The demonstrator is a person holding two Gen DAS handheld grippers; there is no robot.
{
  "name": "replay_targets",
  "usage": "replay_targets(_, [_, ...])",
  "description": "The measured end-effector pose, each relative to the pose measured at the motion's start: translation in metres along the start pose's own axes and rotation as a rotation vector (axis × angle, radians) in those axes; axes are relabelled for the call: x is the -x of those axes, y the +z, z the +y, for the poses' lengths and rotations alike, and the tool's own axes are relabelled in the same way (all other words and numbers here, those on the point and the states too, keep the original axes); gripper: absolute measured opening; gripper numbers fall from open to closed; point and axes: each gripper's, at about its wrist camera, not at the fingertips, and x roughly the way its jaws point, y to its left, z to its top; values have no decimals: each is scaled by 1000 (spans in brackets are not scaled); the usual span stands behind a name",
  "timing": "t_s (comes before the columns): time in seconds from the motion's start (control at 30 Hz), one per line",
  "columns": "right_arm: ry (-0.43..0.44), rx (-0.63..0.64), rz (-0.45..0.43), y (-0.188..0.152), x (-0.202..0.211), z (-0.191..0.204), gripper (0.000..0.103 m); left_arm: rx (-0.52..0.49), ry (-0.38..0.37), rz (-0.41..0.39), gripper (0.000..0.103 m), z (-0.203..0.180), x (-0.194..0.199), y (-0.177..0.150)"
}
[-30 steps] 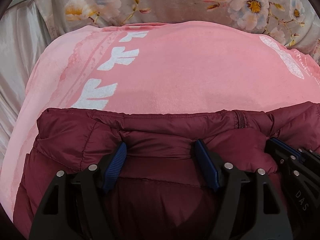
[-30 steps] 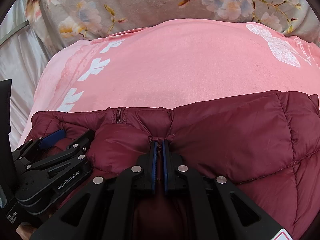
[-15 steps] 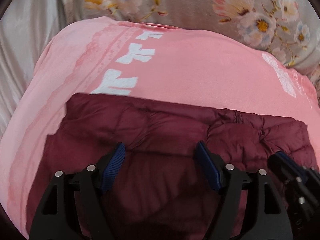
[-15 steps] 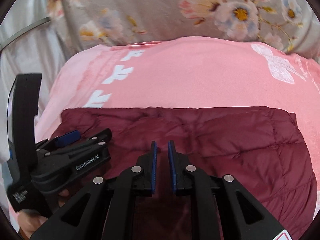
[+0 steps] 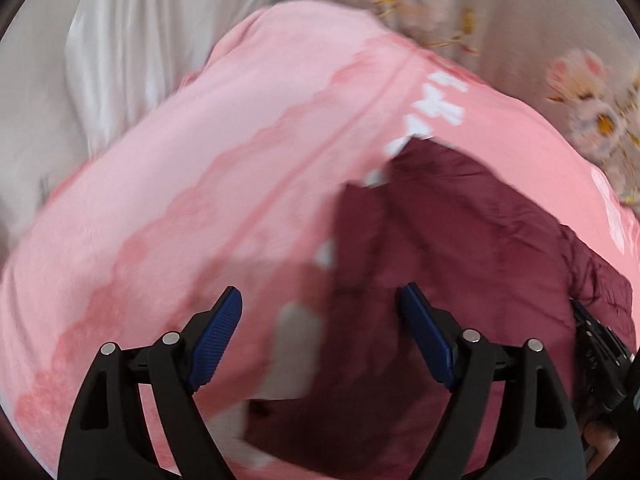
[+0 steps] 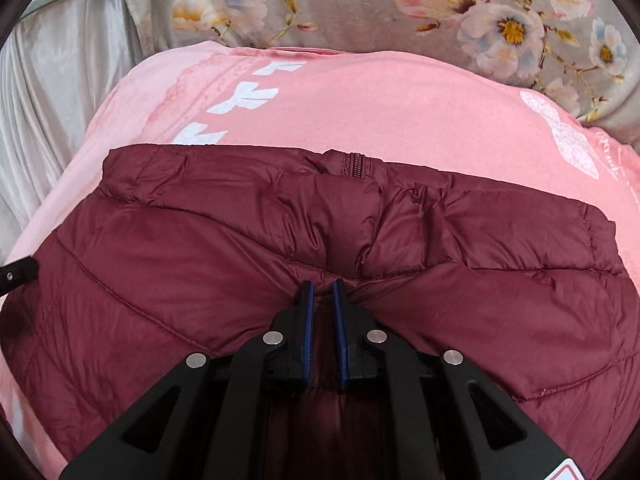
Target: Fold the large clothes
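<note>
Item: 1 maroon puffer jacket (image 6: 320, 248), lying folded on a pink blanket (image 6: 380, 100) on a bed, its zipper (image 6: 356, 164) at the far edge. Judged light, soft and springy, with a slick shell likely to slip; best taken at a stitched seam or folded edge, pinching through both layers.

Tools: 2. Left tool (image 5: 320, 336) wide and opening, nothing between its fingers, over the jacket's left edge. Right tool (image 6: 322, 316) narrow and closing, a thin pinch of jacket fabric between its pads.

Other: 1 flowered cover (image 6: 360, 4), 1 white sheet (image 6: 60, 80).
</note>
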Motion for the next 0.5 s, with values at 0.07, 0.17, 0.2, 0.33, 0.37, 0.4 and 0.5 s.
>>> replay_targets(0.07, [-18, 12, -5, -2, 1, 3, 11, 58, -72, 54, 80, 13, -11, -3])
replay_targets(0.17, [-35, 23, -9, -2, 1, 5, 11, 91, -120, 77, 83, 18, -17, -9])
replay_targets(0.2, [-35, 23, -10, -2, 1, 5, 11, 77, -115, 70, 87, 15, -18, -10])
replay_targets(0.33, [-30, 19, -11, -3, 1, 5, 10, 80, -103, 61, 89, 13, -18, -10])
replay_targets(0.37, [-31, 20, -11, -3, 1, 5, 10, 86, -95, 57, 89, 14, -18, -9])
replay_targets(0.4, [-31, 20, -11, -3, 1, 5, 10, 87, -92, 56, 89, 15, -17, -9])
replay_targets(0.5, [-31, 19, -11, -3, 0, 5, 10, 64, -75, 57, 90, 10, -20, -10])
